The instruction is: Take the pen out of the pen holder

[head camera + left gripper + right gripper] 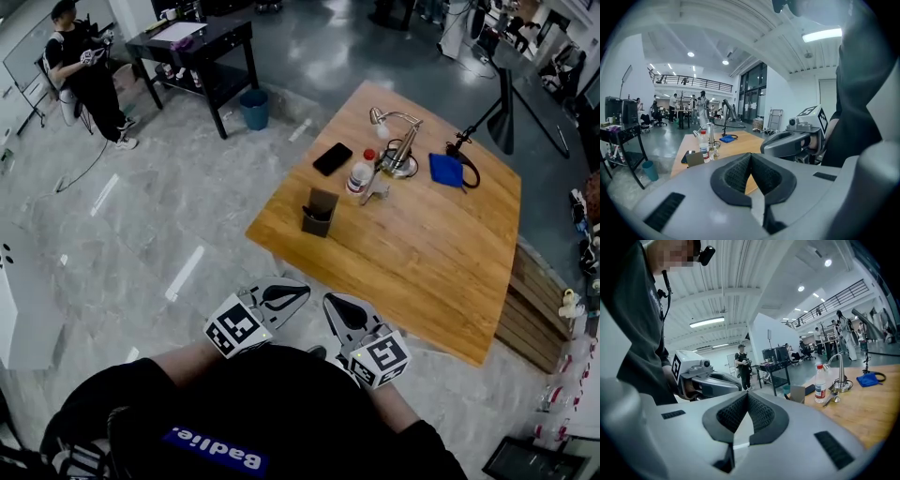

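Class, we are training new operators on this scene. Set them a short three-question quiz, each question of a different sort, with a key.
1. True or false: the left gripper is clamped on the pen holder.
2. What stands right beside the phone on the table? A. a mug; B. a bottle; C. a laptop.
3. Fill in the gap: the left gripper and the right gripper both have their jaws ____, with nothing between them.

Key: 1. false; 2. B; 3. shut.
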Motion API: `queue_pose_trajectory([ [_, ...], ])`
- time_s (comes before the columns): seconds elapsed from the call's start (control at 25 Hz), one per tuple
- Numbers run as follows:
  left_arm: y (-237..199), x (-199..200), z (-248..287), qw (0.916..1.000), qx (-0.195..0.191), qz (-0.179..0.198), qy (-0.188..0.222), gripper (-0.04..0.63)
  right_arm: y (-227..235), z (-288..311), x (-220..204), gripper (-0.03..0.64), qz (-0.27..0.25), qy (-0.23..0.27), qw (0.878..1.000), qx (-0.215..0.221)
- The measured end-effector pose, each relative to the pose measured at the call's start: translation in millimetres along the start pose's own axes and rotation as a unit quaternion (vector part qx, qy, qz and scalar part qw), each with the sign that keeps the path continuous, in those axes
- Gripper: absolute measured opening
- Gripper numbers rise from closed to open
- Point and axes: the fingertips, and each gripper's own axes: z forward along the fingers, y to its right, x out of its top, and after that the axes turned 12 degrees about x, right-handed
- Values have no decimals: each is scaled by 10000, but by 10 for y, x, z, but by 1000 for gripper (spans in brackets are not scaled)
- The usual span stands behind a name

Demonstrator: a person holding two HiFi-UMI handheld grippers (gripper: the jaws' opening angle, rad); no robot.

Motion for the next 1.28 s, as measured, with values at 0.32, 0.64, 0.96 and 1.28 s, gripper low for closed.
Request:
queue_pose_trajectory([
  [0.32, -507, -144, 204, 9970, 561, 377, -364, 9, 242, 129, -2, 0, 135, -181, 9997, 123],
  [0.64, -1275, -216, 548, 9960, 119, 747, -477, 9, 627, 586, 227, 0, 217, -280, 9985, -428],
  [0.96, -1776, -589, 1033, 9849, 119, 1280, -1163, 11, 957, 708, 251, 0, 338, -300, 9969, -640],
  [1.28, -1918, -847, 1482, 9676, 231, 1792, -1762, 52, 1216, 469, 195, 0, 423, -361, 9969, -561],
])
